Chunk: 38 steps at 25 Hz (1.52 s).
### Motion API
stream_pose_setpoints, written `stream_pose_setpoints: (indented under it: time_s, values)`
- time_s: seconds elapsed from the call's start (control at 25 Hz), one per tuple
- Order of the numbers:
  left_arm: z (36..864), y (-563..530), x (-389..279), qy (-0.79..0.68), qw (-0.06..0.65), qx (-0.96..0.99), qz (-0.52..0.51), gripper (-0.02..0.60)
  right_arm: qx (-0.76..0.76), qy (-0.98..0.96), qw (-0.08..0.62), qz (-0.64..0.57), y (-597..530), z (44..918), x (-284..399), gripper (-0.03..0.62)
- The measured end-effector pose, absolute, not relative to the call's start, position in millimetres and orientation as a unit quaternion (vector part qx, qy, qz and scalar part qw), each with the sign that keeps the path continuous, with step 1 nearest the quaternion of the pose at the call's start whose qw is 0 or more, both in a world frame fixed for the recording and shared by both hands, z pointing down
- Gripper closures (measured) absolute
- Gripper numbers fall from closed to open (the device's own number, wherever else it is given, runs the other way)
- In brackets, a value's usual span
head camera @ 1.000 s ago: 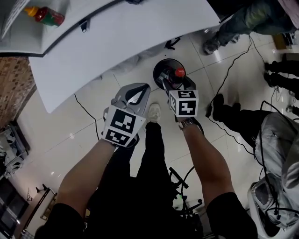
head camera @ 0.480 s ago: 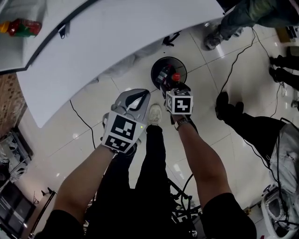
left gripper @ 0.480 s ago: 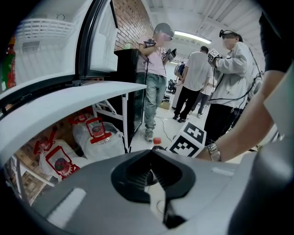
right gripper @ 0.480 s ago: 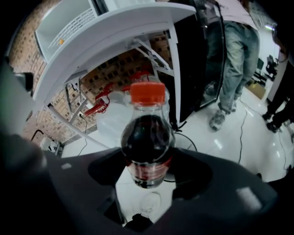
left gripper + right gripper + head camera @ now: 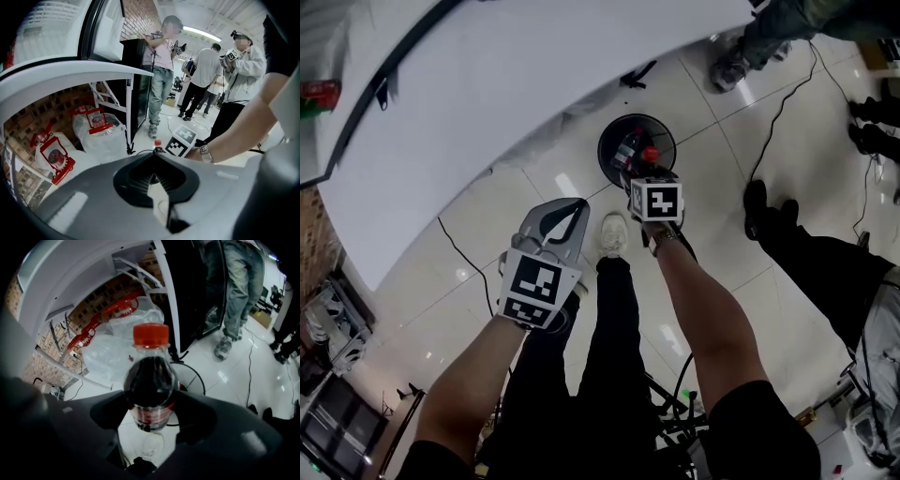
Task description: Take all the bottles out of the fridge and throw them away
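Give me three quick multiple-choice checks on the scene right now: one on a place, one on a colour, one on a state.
1. Where is the bottle that the right gripper holds?
A. On a fridge shelf
B. Over the round black bin on the floor
C. Lying flat on the floor tiles

2. What colour is the bottle's cap?
A. Blue
B. White
C. Red

3. How do the jaws of the left gripper stand?
A. Together, with nothing between them
B. Clamped on a bottle
C. Wide apart

Answers:
1 B: the head view shows the bottle inside the bin's outline.
2 C: the right gripper view shows a red cap.
3 A: the left gripper view shows the tips meeting, empty.
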<state>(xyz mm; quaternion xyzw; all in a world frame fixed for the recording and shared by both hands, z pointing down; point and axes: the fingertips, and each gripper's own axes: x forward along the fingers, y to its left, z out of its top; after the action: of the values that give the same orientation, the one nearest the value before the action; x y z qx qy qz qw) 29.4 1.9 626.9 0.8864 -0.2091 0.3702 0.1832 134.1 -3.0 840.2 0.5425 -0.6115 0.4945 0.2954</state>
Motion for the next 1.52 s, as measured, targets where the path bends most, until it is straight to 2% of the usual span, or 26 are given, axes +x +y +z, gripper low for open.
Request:
stream_pose_setpoints:
  time_s: [0.52,0.72,1.08,1.52]
  values:
    - [660,-2,24,-0.219,0.210,0.873,0.382,0.578,0.555,-0.566,0.323,0.516,4,893,158,0.280]
    - [665,-5,25,-0.221,0.214,0.872,0.382,0.578,0.565,-0.572,0.315,0.505,-2,892,161,0.294]
    - [658,-4,32,-0.217,0.214,0.874,0.378,0.578,0.558,-0.591,0.306,0.497,-9,875,153,0.303]
    - [595,-7,39,-0.235,0.197,0.885,0.350,0.578,0.552,-0.630,0.295,0.460,-12,795,139,0.303]
